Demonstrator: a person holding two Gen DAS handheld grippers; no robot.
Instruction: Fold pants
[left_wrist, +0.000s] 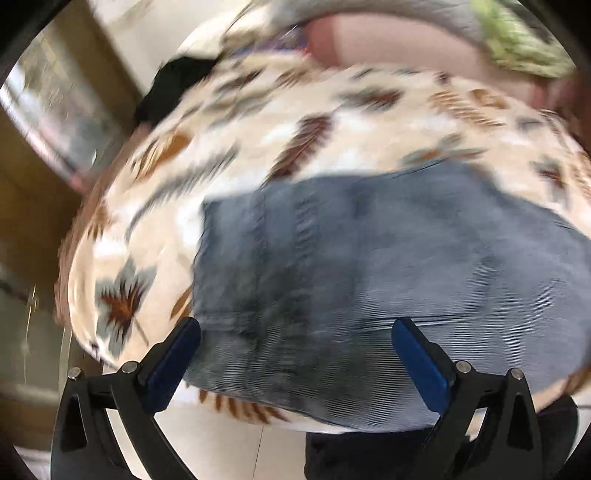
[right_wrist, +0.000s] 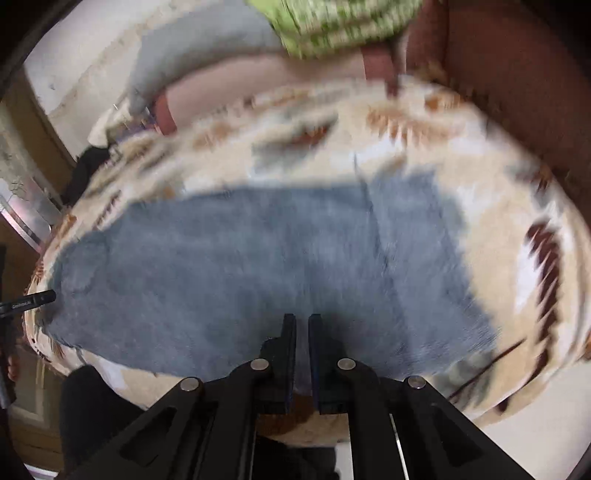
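Blue-grey jeans (left_wrist: 369, 266) lie flat, folded into a wide block, on a cream bedspread with a leaf print (left_wrist: 258, 147). My left gripper (left_wrist: 295, 343) is open, its blue-padded fingers spread wide above the near edge of the jeans, holding nothing. In the right wrist view the jeans (right_wrist: 258, 266) stretch across the bedspread (right_wrist: 517, 258). My right gripper (right_wrist: 302, 325) has its fingers nearly together above the near edge of the jeans, with a thin gap and nothing seen between them. Both views are motion-blurred.
A pink and grey pillow (left_wrist: 388, 48) and a green patterned cloth (right_wrist: 332, 22) lie at the far side of the bed. A dark garment (left_wrist: 173, 88) lies at the far left edge. Pale floor (left_wrist: 229, 443) shows below the bed's near edge. A reddish headboard (right_wrist: 517, 92) is at the right.
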